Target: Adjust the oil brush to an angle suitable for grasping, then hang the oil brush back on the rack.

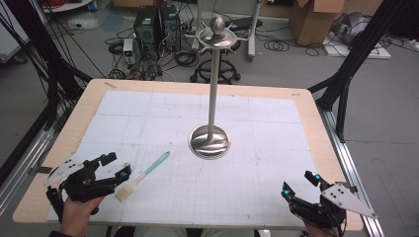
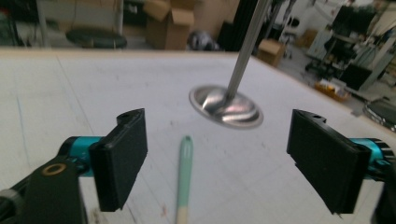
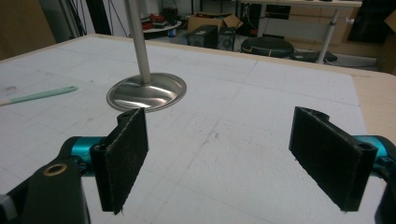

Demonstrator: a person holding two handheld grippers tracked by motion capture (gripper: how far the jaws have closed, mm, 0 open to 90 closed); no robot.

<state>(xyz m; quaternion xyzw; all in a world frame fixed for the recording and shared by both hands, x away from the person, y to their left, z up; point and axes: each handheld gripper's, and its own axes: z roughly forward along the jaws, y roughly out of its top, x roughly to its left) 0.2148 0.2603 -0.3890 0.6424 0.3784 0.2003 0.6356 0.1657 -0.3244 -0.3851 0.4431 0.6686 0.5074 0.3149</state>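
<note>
Left gripper [image 1: 117, 166] low over near-left corner of table, jaws spread wide, nothing between pads, tips angled toward table's middle. Left hand [image 1: 79, 210] wraps black body from below, grey plate on outer side. Right gripper [image 1: 299, 183] near table's near-right corner, jaws wide apart, empty, pointing up-table and leftward. Right hand mostly cut off at near edge, grip probably from underneath.

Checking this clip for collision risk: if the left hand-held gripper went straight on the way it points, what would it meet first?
Probably the brush, lying between the open left hand-held gripper jaws; farther on, the stand base.
</note>
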